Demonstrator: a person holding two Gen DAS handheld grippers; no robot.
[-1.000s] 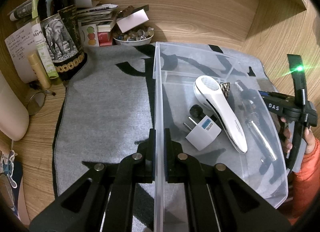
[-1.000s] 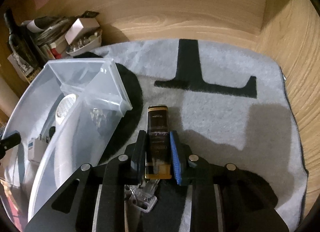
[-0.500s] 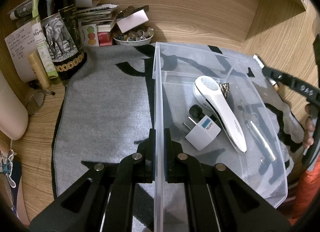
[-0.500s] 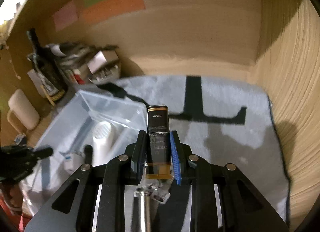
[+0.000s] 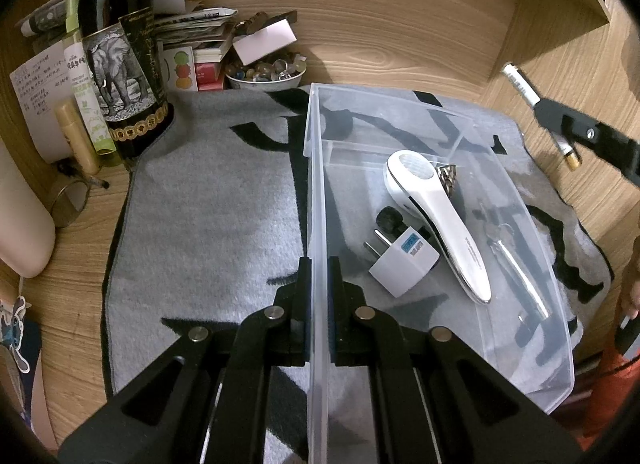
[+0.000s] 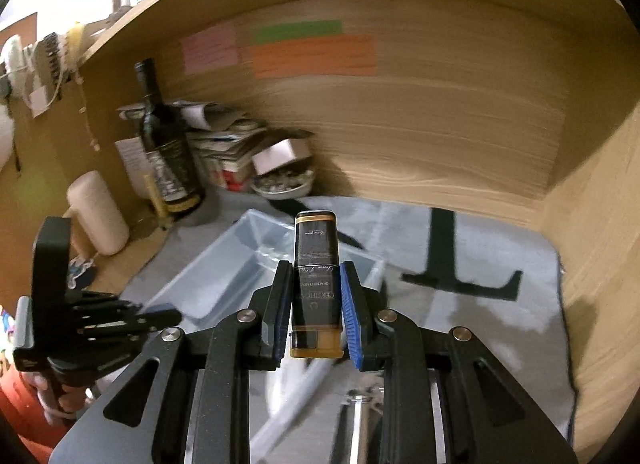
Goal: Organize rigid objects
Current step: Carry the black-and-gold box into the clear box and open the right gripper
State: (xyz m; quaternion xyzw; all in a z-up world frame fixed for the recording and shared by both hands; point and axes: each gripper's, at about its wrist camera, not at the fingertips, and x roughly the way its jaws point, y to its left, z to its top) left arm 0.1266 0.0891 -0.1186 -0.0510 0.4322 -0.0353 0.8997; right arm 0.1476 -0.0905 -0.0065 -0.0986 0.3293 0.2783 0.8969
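Observation:
My left gripper (image 5: 318, 264) is shut on the left wall of a clear plastic bin (image 5: 316, 168) that stands on a grey mat. In the bin lie a white handheld device (image 5: 434, 220), a white plug adapter (image 5: 402, 260), a small black piece (image 5: 388, 218) and a slim metal tool (image 5: 516, 260). My right gripper (image 6: 316, 296) is shut on a flat black bottle with a gold base (image 6: 316, 256), held in the air above the bin (image 6: 240, 268). In the left wrist view this gripper (image 5: 556, 112) hangs at the upper right, beyond the bin's right rim.
A dark wine bottle (image 5: 120, 56), stacked papers and a bowl of beads (image 5: 264, 72) crowd the back left corner. A cream cylinder (image 5: 24, 224) stands at the left. Wooden walls close in the back and right of the grey mat (image 5: 208, 204).
My right gripper has risen with the black bottle, from just above the mat to over the bin. The left gripper and the bin have not moved.

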